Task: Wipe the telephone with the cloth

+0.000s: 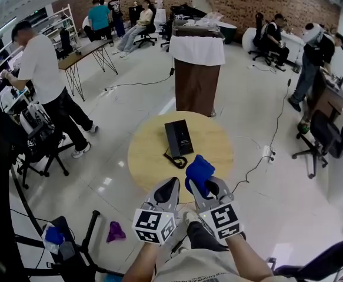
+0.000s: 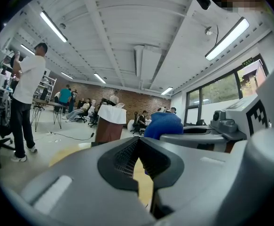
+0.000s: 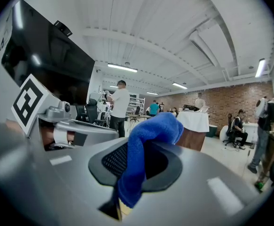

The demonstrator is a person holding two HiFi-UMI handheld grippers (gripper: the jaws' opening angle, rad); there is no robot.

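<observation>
While the right gripper (image 1: 209, 188) clamps the bunched blue cloth (image 1: 199, 172), seemingly ready to wipe, the left gripper (image 1: 167, 188) sits clenched and empty beside it. The black telephone (image 1: 179, 137) lies farther across the table (image 1: 142, 157), untouched.

Just past the far edge of the round wooden tabletop (image 1: 147, 157) stands a brown lectern (image 1: 196, 90) topped with a white cover (image 1: 197, 50). A person in a white shirt (image 1: 42, 69) stands well off its left edge. A purple rag (image 1: 115, 232) lies on the floor by the near-left edge.
</observation>
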